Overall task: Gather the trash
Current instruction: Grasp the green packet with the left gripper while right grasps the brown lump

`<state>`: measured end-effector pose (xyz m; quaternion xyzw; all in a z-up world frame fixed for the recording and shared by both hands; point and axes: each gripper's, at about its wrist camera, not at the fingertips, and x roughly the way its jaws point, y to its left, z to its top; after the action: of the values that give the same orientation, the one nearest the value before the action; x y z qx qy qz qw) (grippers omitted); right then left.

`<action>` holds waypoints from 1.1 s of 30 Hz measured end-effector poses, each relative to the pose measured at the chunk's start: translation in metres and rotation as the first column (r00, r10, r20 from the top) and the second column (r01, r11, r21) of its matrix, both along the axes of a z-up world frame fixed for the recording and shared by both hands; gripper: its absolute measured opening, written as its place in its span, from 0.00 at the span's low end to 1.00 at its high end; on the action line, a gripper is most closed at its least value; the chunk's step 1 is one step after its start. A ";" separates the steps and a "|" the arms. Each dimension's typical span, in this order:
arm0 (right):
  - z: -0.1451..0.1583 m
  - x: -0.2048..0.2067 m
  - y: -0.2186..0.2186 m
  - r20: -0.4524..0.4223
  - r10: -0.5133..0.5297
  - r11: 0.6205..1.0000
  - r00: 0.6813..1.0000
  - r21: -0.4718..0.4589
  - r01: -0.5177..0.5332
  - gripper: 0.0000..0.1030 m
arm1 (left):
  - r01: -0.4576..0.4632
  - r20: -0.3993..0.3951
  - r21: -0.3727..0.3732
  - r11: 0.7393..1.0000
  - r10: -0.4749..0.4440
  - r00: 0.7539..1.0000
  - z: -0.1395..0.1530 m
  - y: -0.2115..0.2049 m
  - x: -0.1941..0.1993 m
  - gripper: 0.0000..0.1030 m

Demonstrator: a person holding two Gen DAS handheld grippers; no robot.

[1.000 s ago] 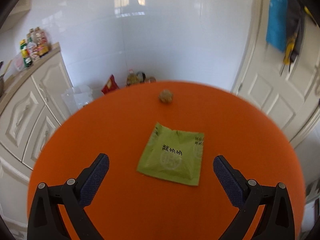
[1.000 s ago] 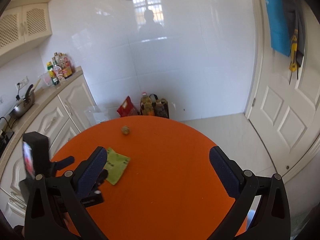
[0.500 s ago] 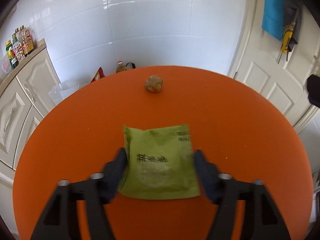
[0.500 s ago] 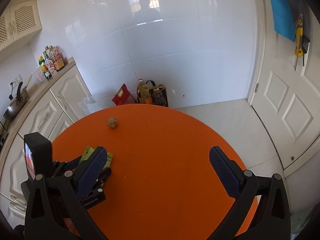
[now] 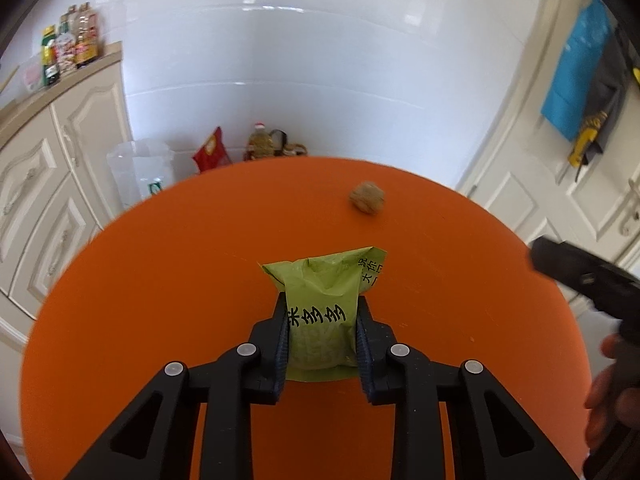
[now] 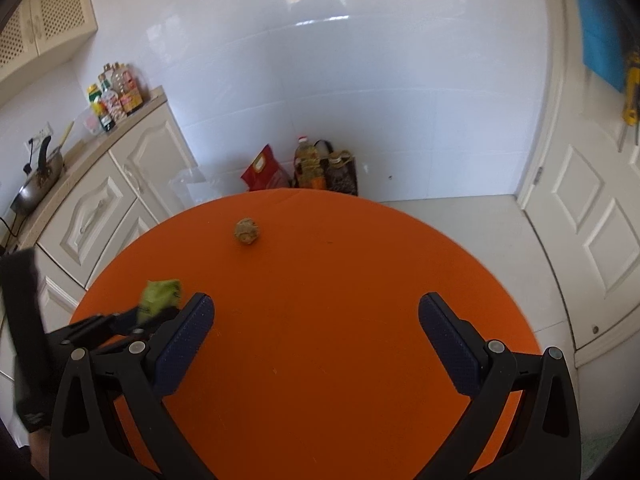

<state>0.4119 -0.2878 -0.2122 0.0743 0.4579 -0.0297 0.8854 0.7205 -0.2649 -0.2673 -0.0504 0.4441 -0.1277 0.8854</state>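
one crumpled green packet (image 5: 322, 312), black characters printed, pinched in left hand-held gripper (image 5: 322, 334).

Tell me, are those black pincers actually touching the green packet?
Touching. The left wrist view shows the left gripper closed on the green packet, a pad pressing each side and crumpling it.

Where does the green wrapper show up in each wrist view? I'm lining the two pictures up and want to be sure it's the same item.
Left wrist view: the green wrapper sits at centre, pinched and crumpled in the left tool.
Right wrist view: the green wrapper shows at lower left, blurred, above the table edge.
Shared landmark: the brown crumpled ball on the orange table, beyond the wrapper in both.
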 end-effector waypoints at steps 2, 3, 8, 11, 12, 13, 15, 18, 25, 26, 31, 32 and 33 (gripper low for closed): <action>-0.011 0.014 0.006 -0.016 0.014 1.000 1.000 0.007 -0.014 1.00 | -0.023 0.006 0.012 1.000 0.022 1.000 0.000 -0.004 0.009 0.24; -0.018 0.022 0.010 -0.028 0.022 1.000 0.999 0.006 -0.021 1.00 | -0.035 0.010 0.018 0.999 0.034 0.999 0.000 -0.005 0.020 0.24; -0.047 0.058 0.027 -0.079 0.062 0.998 0.995 -0.009 -0.063 1.00 | -0.093 0.022 0.033 0.995 0.092 0.995 -0.004 0.015 0.076 0.24; -0.062 0.081 0.036 -0.096 0.089 0.996 0.991 -0.020 -0.091 0.96 | -0.122 0.030 0.031 0.992 0.121 0.992 -0.005 0.022 0.090 0.24; -0.066 0.088 0.039 -0.102 0.096 0.995 0.990 -0.030 -0.100 0.90 | -0.130 0.032 0.028 0.991 0.129 0.991 -0.005 0.027 0.088 0.24; -0.071 0.096 0.043 -0.108 0.104 0.993 0.989 -0.043 -0.110 0.86 | -0.136 0.033 0.025 0.990 0.135 0.990 -0.004 0.028 0.093 0.24; -0.077 0.106 0.049 -0.111 0.119 0.989 0.987 -0.077 -0.128 0.84 | -0.149 0.035 0.019 0.989 0.148 0.988 -0.004 0.035 0.097 0.24; -0.082 0.117 0.058 -0.101 0.142 0.983 0.985 -0.099 -0.152 0.75 | -0.161 0.039 0.014 0.987 0.161 0.986 -0.014 0.063 0.068 0.24; -0.079 0.110 0.070 -0.076 0.210 0.967 0.975 -0.133 -0.219 0.26 | -0.163 0.048 -0.007 0.987 0.163 0.985 0.027 0.103 -0.071 0.24; -0.078 0.106 0.068 -0.074 0.207 0.971 0.976 -0.107 -0.214 0.26 | -0.161 0.052 -0.009 0.987 0.161 0.986 0.032 0.104 -0.084 0.24; -0.060 0.069 0.058 -0.044 0.184 0.982 0.982 -0.032 -0.186 0.26 | -0.147 0.071 -0.014 0.989 0.148 0.986 0.045 0.114 -0.124 0.24; -0.054 0.059 0.056 -0.037 0.182 0.983 0.983 -0.026 -0.183 0.26 | -0.139 0.076 -0.016 0.990 0.140 0.987 0.048 0.112 -0.131 0.24; -0.048 0.047 0.055 -0.029 0.181 0.983 0.983 -0.014 -0.181 0.26 | -0.134 0.080 -0.017 0.991 0.135 0.988 0.051 0.113 -0.143 0.24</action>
<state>0.4593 -0.2333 -0.2602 0.0244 0.4744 0.0460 0.8787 0.5772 -0.1514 -0.2166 -0.0803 0.4028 -0.0723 0.9089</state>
